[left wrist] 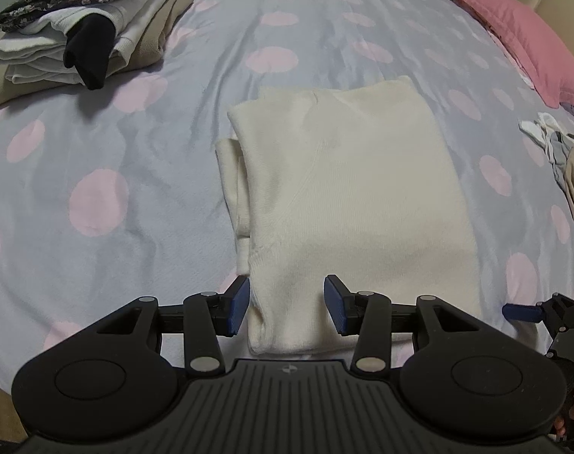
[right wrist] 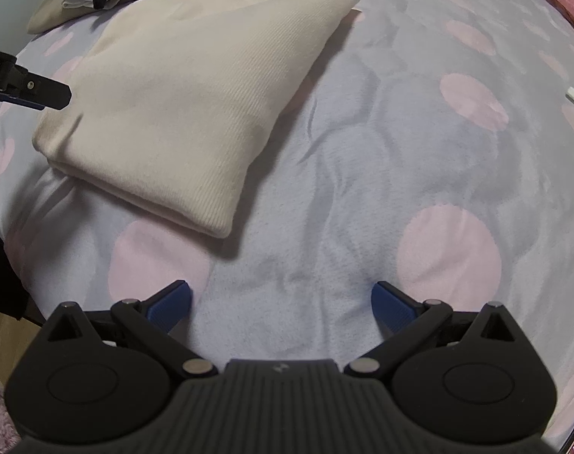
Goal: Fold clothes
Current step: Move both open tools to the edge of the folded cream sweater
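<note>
Now the folded cream knit sweater (left wrist: 347,189) lies on the grey bedspread with pink dots (left wrist: 116,151); the left gripper (left wrist: 287,304) straddles its near edge, pads apart, while the right gripper (right wrist: 281,308) hangs open beside it.

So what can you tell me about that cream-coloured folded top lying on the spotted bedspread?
The cream knitted top looks like a soft, fine-ribbed sweater, folded into a thick, tidy rectangle of several layers. A tucked sleeve edge sticks out along one side. It lies flat on the grey bedspread with pink dots, apart from the other clothes. The left gripper stands open around its near corner, blue pads either side of the fabric and not pressing it.
</note>
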Motion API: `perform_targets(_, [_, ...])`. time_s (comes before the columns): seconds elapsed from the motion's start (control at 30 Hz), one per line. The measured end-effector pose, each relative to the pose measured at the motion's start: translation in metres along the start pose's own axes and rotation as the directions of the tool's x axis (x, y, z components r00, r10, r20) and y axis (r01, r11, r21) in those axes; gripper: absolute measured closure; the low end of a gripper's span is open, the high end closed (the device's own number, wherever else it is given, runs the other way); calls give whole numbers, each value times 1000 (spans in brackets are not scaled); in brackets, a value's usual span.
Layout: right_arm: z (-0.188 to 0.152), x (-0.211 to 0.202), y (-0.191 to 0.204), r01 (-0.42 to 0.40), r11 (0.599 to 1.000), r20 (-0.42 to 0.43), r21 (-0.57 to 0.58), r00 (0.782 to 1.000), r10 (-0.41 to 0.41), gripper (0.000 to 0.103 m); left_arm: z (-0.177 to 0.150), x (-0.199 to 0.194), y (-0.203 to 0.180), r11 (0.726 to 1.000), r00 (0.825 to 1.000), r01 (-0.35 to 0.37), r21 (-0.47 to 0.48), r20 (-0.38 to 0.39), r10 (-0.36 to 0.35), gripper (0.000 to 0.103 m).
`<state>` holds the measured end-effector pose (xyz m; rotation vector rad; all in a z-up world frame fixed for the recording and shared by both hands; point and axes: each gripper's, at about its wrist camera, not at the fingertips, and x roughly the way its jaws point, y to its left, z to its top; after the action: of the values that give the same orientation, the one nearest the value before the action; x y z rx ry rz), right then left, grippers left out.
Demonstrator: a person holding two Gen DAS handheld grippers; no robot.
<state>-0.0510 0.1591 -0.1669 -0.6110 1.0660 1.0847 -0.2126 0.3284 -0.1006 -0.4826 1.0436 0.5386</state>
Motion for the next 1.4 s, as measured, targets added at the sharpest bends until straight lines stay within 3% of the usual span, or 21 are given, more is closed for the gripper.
perform_targets(0.1, [5, -9, -5, -8, 999, 19, 47, 1000, 7, 2, 4, -4, 2, 1000, 1000, 10, -12, 26, -10, 56])
perform_targets(0.23, [15, -33, -13, 33, 997, 111, 74, 993, -41, 2, 12, -9, 5, 999, 999, 16, -41, 45, -14, 54])
perform_targets(0.43, [38, -73, -18, 24, 990, 311, 141, 948, -67, 3, 32, -21, 8, 995, 995, 65, -81, 84, -58, 53])
perform_targets(0.53, [58, -74, -13, 15, 990, 371, 141, 926, -67, 3, 43, -22, 8, 993, 991, 78, -91, 114, -67, 51])
perform_targets(0.63, [72, -71, -9, 22, 992, 382, 127, 921, -70, 3, 52, -19, 11, 993, 989, 62, -105, 139, -47, 51])
perform_targets(0.77, [83, -64, -7, -10, 995, 415, 98, 909, -32, 3, 64, -12, 18, 999, 980, 22, -45, 201, -12, 51])
perform_targets(0.87, [92, -53, -7, -24, 994, 405, 102, 914, -20, 3, 70, -5, 27, 1000, 976, 6, -28, 216, 1, 50])
perform_targets(1.13, [114, -22, -20, -94, 982, 344, 165, 938, 32, 3, 76, 29, 64, 978, 979, 117, -172, 185, -84, 50])
perform_targets(1.3, [124, -7, -32, -166, 957, 329, 240, 941, 80, 3, 79, 41, 74, 976, 977, 119, -183, 197, -82, 50])
perform_targets(1.4, [128, 2, -33, -181, 951, 325, 250, 941, 94, 17, 79, 47, 79, 971, 973, 137, -197, 208, -95, 50])
